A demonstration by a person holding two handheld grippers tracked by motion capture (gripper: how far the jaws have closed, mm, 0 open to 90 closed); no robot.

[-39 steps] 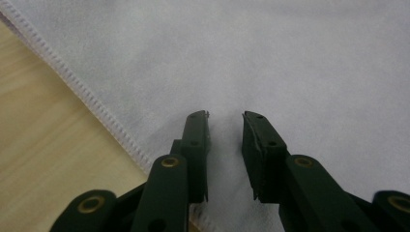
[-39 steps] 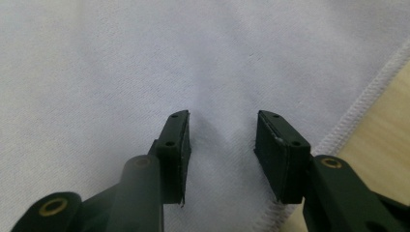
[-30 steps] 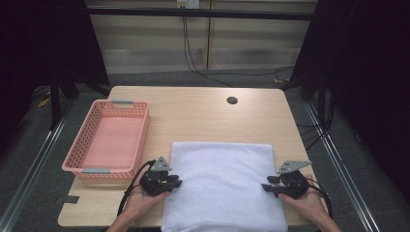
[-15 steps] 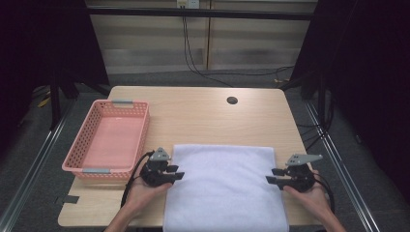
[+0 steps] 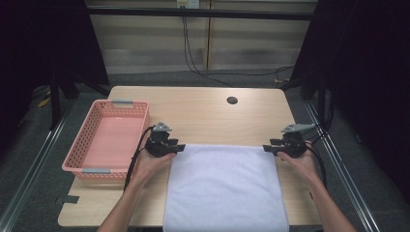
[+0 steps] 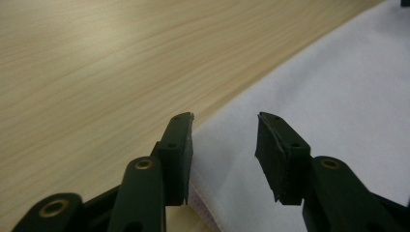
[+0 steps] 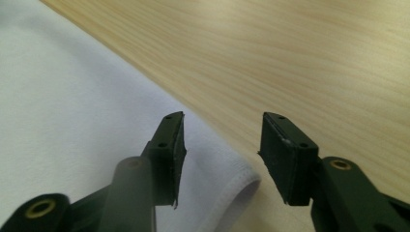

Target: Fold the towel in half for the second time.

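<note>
A: High view first. White towel (image 5: 225, 186) lies flat at lower centre of the tabletop (image 5: 203, 116), left tool (image 5: 175, 147) and right tool (image 5: 270, 148) at its two far corners, pink basket (image 5: 104, 137) at left.

B: Left gripper view?

A: Jaws apart, just been opening, towel corner (image 6: 227, 145) lies loose between them.

B: Right gripper view?

A: Same, corner (image 7: 227, 179) under spread jaws, just been opening, no grip.

B: Step?

A: Looks like lining up on the far corners; next, close on both together, likely a fold.
</note>
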